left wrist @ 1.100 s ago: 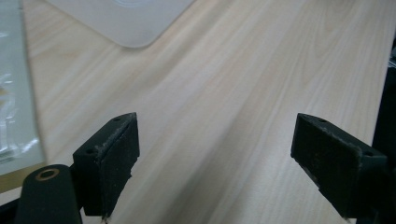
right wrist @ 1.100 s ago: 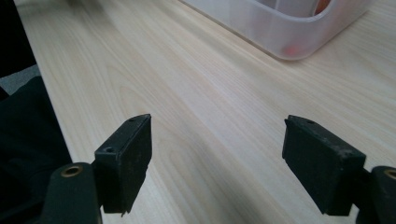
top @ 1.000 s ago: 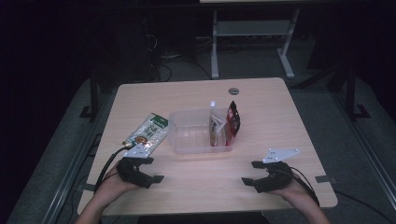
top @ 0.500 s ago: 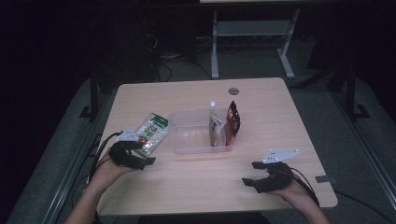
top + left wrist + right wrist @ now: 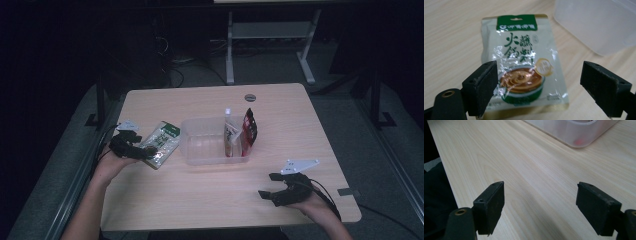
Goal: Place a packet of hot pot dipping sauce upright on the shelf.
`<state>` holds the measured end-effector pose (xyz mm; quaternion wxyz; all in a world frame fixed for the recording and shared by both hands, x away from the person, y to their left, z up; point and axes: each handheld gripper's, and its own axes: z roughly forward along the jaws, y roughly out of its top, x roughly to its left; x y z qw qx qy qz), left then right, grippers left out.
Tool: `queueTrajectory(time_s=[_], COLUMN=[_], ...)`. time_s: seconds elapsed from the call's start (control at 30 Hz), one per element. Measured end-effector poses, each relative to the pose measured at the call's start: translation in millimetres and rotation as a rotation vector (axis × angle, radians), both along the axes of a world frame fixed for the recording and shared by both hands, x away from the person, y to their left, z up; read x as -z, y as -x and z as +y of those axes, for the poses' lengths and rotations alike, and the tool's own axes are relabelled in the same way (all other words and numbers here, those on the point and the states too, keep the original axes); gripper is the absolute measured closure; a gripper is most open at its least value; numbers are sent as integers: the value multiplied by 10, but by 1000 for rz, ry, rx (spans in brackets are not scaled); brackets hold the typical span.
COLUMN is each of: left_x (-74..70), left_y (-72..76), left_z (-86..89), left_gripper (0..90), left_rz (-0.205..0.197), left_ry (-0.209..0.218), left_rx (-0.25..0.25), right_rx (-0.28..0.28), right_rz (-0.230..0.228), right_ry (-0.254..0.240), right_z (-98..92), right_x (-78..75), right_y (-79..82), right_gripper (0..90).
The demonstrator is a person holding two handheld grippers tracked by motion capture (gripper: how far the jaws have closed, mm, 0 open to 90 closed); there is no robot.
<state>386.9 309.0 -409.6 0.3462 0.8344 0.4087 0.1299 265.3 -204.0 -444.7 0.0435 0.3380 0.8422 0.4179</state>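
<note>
Left gripper (image 5: 539,82): having advanced from the table edge, now straddling the green sauce pouch (image 5: 524,65), jaws spread, pouch lying flat between them beside the clear tub (image 5: 599,25); grasp is nearing. Right gripper (image 5: 272,192): idling, unclenched

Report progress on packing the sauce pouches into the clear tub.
Done: two packets stand upright inside the clear tub. In hand: the left gripper, jaws open, straddles the green sauce pouch lying flat beside the tub. Left: gripping and placing it. The right gripper rests open on the table.
</note>
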Motion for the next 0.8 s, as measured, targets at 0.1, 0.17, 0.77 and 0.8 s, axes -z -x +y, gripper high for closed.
queueTrajectory(time_s=[0.1, 0.17, 0.77, 0.8], left_x=[48, 103, 473, 479], left_y=[-93, -143, -356, -362], left_z=[41, 67, 111, 111], left_gripper=[143, 142, 127, 127], left_rz=[4, 16, 81, 78], left_ry=[25, 16, -46, -46], left_rx=[-16, -20, -41, -41], right_rx=[-2, -1, -4, -1], right_rz=[3, 4, -5, -3], right_ry=[-6, -8, 5, 3], right_z=[-4, -5, -19, -20], right_x=[0, 1, 7, 5], right_y=[-7, -12, -16, -12], right_gripper=[221, 221, 221, 221])
